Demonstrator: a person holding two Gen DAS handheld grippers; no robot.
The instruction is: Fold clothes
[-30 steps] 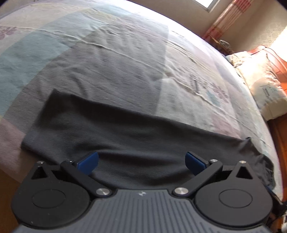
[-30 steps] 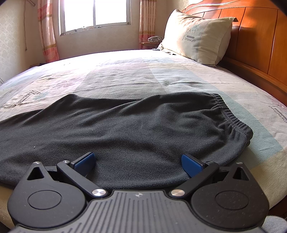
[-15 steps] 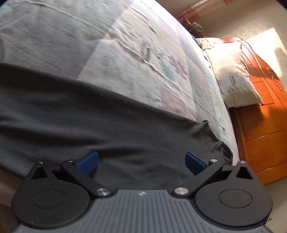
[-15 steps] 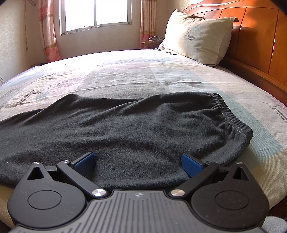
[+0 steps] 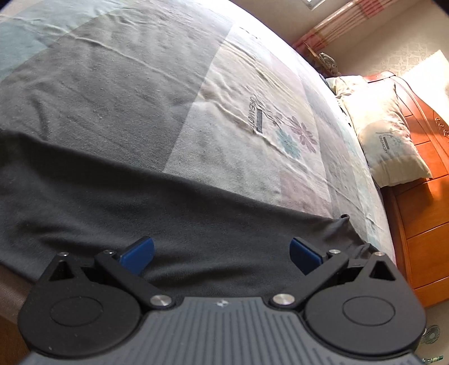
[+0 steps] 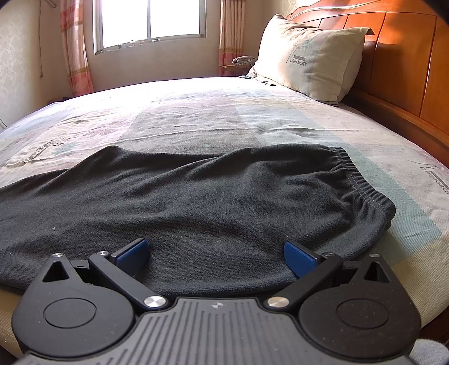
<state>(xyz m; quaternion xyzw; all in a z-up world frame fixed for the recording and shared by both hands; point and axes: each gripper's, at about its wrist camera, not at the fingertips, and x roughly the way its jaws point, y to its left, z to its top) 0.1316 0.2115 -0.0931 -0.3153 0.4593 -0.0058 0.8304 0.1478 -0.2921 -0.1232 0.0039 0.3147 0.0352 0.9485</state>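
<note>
I am working over a bed [image 6: 213,118] under a patchwork sheet in a sunlit bedroom, with a window [image 6: 151,22] behind it, a wooden headboard [image 6: 398,56] to one side and a cream pillow [image 6: 308,61] leaning against that.

The dark grey trousers [image 6: 210,196] are lying flat along the near edge of the bed, already doubled leg over leg as far as I can judge. The elastic waistband [image 6: 362,182] is sitting on the headboard side, and the legs [image 5: 70,179] are running away in the opposite direction.

I am holding my right gripper [image 6: 216,257] low over the seat of the trousers, its blue fingers [image 6: 133,252] spread wide and gripping nothing. My left gripper [image 5: 221,252] is hovering over the leg portion, its fingers [image 5: 139,251] likewise wide apart and empty.

The fabric looks like soft fleece: light, limp and a little grippy, so I am expecting it to sag and drag rather than slide. I am judging the firmest hold to be the gathered waistband with my right fingers, since the thick elastic gives something to pinch, while my left fingers take the near edge of the legs, pinching through both layers so the lower one is not being left behind.
</note>
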